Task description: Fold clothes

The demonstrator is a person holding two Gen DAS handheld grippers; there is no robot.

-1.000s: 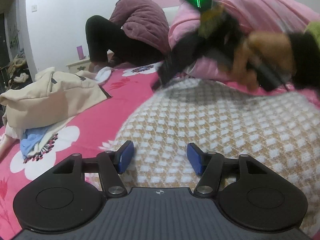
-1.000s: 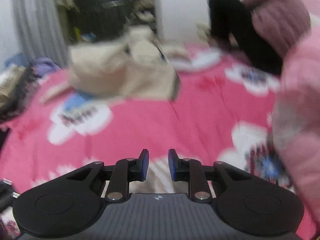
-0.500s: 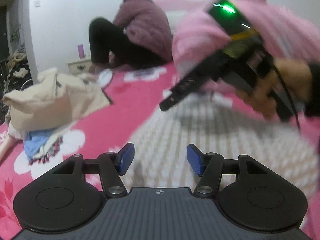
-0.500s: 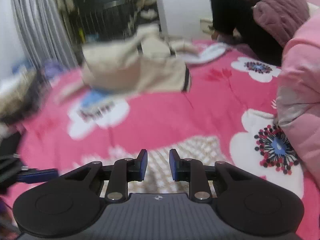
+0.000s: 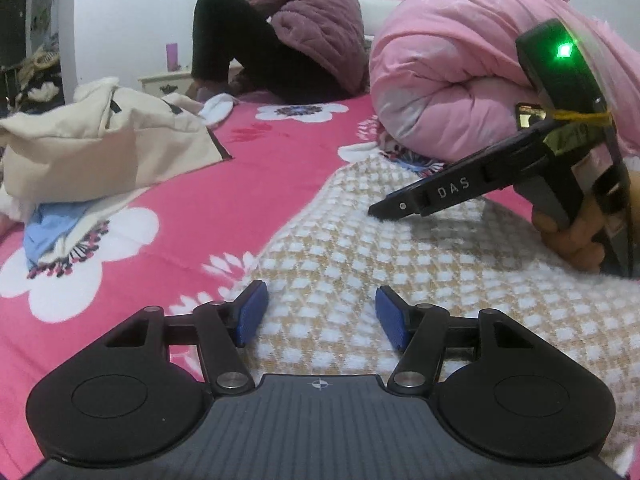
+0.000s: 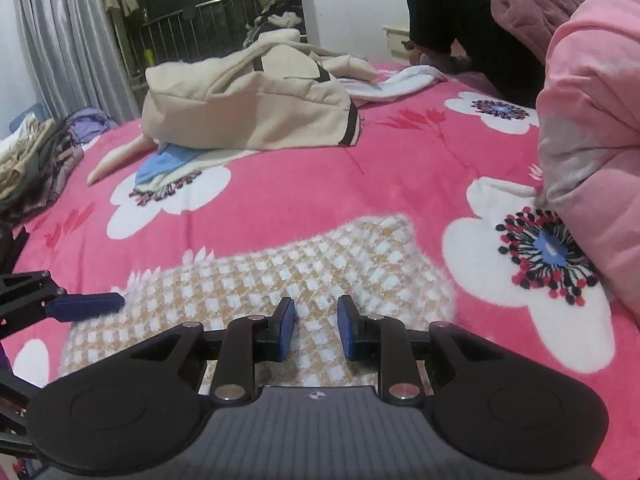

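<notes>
The left gripper point(image 5: 322, 316) is being held with its blue pads spread and nothing between them, low over the near edge of the checked knit garment point(image 5: 400, 248); the right gripper point(image 6: 316, 330) is being kept with its pads close but apart, empty, above the same garment, which is lying flat on the pink flowered bedspread point(image 6: 300, 184); a rolled pink quilt point(image 5: 460, 84) is lying just beyond the garment, and a heap of cream clothing point(image 6: 248, 112) over a blue piece is lying well apart; a person in a quilted purple jacket point(image 5: 312, 20) is sitting at the far end. Compared with a second earlier, the right gripper is being seen lower and nearer the knit, and the blur is gone. From the left wrist, the hand point(image 5: 572, 240) on the right gripper's handle and a green light are being shown; from the right wrist, only one blue pad of the left gripper, grey curtains point(image 6: 60, 36) and a dark window.
</notes>
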